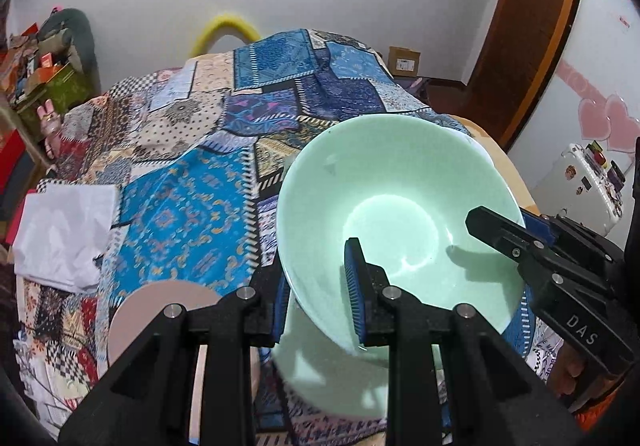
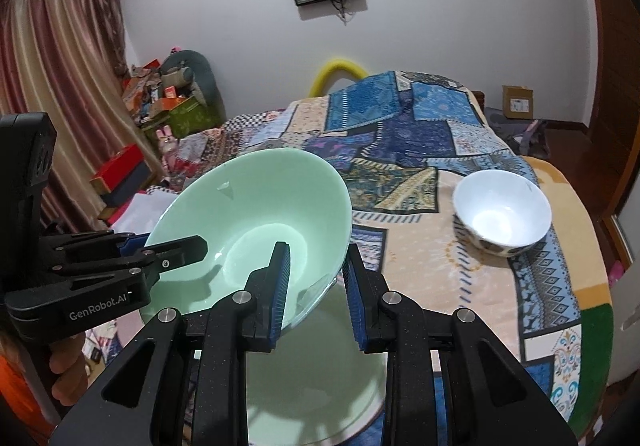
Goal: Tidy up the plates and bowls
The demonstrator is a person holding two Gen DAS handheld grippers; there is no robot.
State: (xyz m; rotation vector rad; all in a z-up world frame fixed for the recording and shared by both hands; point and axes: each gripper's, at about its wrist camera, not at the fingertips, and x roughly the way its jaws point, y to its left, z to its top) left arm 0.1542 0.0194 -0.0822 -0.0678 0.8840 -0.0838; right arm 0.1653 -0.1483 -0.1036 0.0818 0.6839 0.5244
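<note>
A pale green bowl (image 1: 396, 213) is being held in the air over a bed covered by a patchwork bedspread (image 1: 224, 149), tilted so its open mouth is facing up and toward both cameras while its base is pointing down and away. Being round, it is showing no long axis; its rim is lying on a slant, the far edge higher than the near edge.

The left gripper (image 1: 320, 298) is pinching the near left part of the rim, one blue pad inside the bowl and the other outside against the wall, jaws narrowed to the thickness of the wall. The right gripper (image 2: 318, 290) is gripping the opposite part of the rim in the same manner, one pad inside, one outside, jaws closed down on the wall. Each gripper is also appearing in the other's view, reaching over the rim from the side.

Directly below the bowl a green plate (image 2: 316, 370) is lying on the bedspread, partly hidden by the fingers. Just left of it a pink plate (image 1: 160, 310) is resting flat. A folded white cloth (image 1: 64, 234) is sitting near the left edge of the bed. Well off to the right, a white bowl (image 2: 502, 211) is standing upright on the bedspread, apart from everything else.
</note>
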